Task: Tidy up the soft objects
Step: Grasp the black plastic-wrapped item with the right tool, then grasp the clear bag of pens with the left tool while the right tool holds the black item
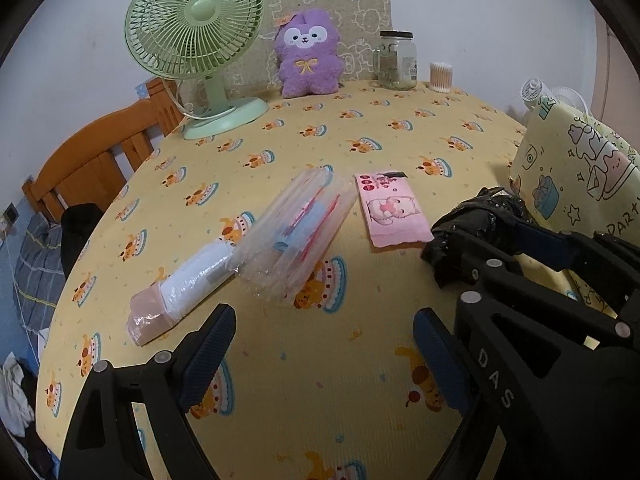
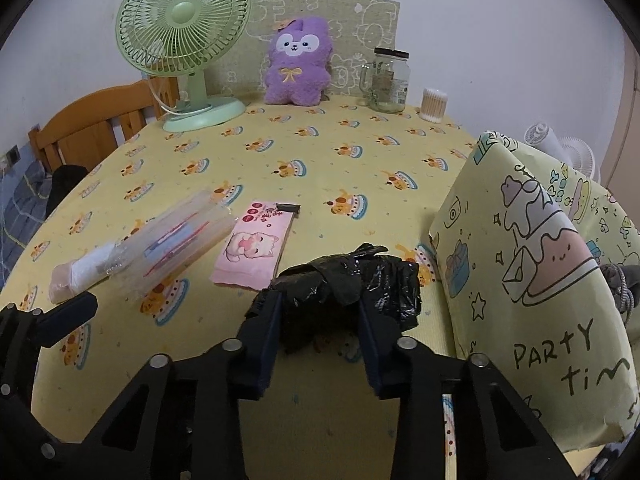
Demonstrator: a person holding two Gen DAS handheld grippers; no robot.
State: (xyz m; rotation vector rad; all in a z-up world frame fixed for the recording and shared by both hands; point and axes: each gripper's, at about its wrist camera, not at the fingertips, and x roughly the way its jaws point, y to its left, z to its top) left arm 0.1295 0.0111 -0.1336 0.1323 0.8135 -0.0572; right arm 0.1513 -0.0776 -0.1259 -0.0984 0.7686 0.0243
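Yellow cartoon-print tablecloth (image 2: 340,184) over the table, wooden chair back (image 2: 92,128) past its left edge.

Far left corner: green desk fan (image 2: 182,36), upright, base on the cloth. Purple plush toy (image 2: 298,62) at far edge, middle, sitting upright against a patterned mat (image 2: 360,20) leaning on the wall. Right of plush: glass jar with black lid (image 2: 390,80), then small tub of cotton swabs (image 2: 434,105), near far right corner.

Near left area: wrapped roll, white with beige end (image 1: 180,286), lying flat, touching a clear plastic pack with pink and blue contents (image 1: 298,232); both angled toward far right. Just right of that, pink tissue pack with cartoon cat (image 1: 390,210), flat, apart from the clear pack by a narrow gap.

Left gripper (image 1: 324,354) spread wide, nothing between the fingers, hovering over bare cloth near the front edge, just in front of the roll and clear pack.

Right gripper (image 2: 320,332) clenched around crumpled black plastic bag (image 2: 356,280), fingers pressing both sides; bag bulging out past the fingertips, just right of the tissue pack, near the right edge. Cannot tell if bag rests on cloth or is lifted.

Right edge: yellow "PARTY time" printed gift bag (image 2: 532,280), upright, just beside the black bag. White fan (image 2: 538,136) behind it, off the table.
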